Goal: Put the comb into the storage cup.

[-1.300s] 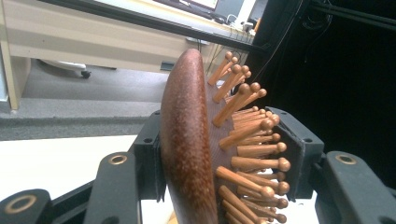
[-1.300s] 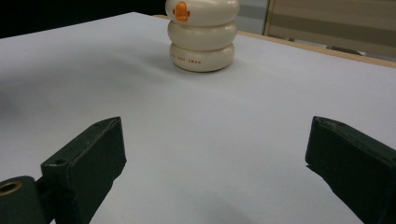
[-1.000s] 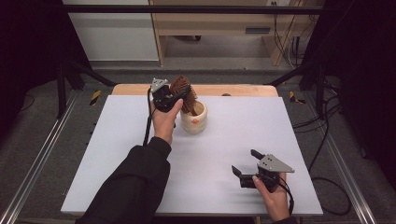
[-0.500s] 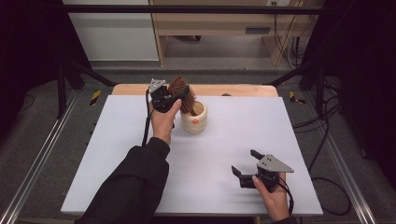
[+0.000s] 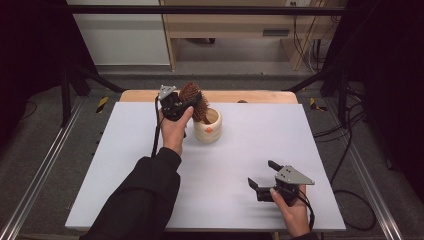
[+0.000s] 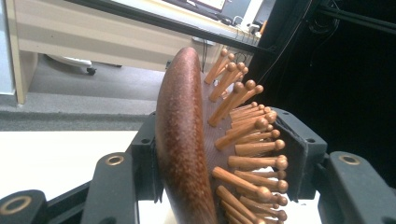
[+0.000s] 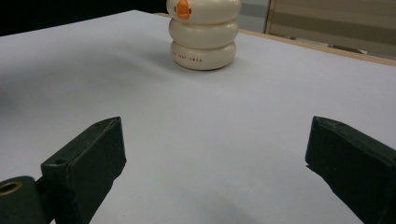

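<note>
Two hand-held grippers over a white table (image 5: 125, 165) in the high view. Left hand-held gripper (image 5: 186, 102) raised at the far side, left of centre, clamped on a brown wooden hairbrush (image 5: 192, 97). Brush head tilted above the rim of a cream ribbed pot (image 5: 209, 131), lower end dipping into the pot's mouth. Pot upright on the table, just right of the left hand (image 5: 174, 131). Right hand-held gripper (image 5: 264, 175) low at the near right corner, well apart from the pot, jaws spread wide, nothing between them.

Left gripper view: hairbrush (image 6: 184, 140) pinched between the two black jaws, smooth reddish-brown back facing left, rows of ball-tipped wooden pins (image 6: 247, 126) facing right. Jaws closed against both faces of the head. White table surface below at the left.

Right gripper view: both jaws far apart at the bottom corners, empty, bare white table (image 7: 210, 140) between. Cream pot (image 7: 204, 35) ahead at the far end, three stacked rings, orange mark near the top, small lettering on the lowest ring. Top of the pot cut off by the frame edge.
</note>
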Action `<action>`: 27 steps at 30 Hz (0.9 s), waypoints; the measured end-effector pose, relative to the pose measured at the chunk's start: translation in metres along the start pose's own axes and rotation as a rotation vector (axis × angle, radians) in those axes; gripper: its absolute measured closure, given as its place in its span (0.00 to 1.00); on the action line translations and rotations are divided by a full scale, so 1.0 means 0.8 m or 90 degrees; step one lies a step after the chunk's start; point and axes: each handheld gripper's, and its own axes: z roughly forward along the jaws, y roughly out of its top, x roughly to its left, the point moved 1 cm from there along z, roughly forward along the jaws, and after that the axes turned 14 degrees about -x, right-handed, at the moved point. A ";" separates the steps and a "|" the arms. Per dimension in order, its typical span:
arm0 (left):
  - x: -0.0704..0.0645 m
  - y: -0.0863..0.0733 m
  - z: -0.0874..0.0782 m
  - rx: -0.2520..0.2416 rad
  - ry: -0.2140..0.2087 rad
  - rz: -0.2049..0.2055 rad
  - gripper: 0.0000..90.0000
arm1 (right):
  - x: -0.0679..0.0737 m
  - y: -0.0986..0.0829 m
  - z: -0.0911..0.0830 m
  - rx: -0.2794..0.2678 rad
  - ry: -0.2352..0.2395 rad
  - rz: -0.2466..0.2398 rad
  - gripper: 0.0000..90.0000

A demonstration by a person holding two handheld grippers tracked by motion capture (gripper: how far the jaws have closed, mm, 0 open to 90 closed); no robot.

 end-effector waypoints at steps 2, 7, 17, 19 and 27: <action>0.001 0.000 0.000 -0.001 0.001 -0.002 0.47 | 0.000 0.000 0.000 0.000 0.000 0.001 0.06; 0.002 0.000 0.000 0.000 -0.001 -0.002 0.47 | 0.000 0.000 0.000 0.001 0.000 0.000 0.06; 0.004 -0.001 0.001 -0.001 0.007 -0.002 0.45 | 0.001 -0.001 0.001 0.002 0.002 0.000 0.06; 0.005 -0.002 0.001 0.002 0.010 0.002 0.44 | 0.000 -0.001 0.001 0.003 0.003 0.000 0.06; 0.009 -0.003 0.001 0.006 0.021 0.001 0.40 | 0.001 -0.001 0.001 0.004 0.007 0.001 0.06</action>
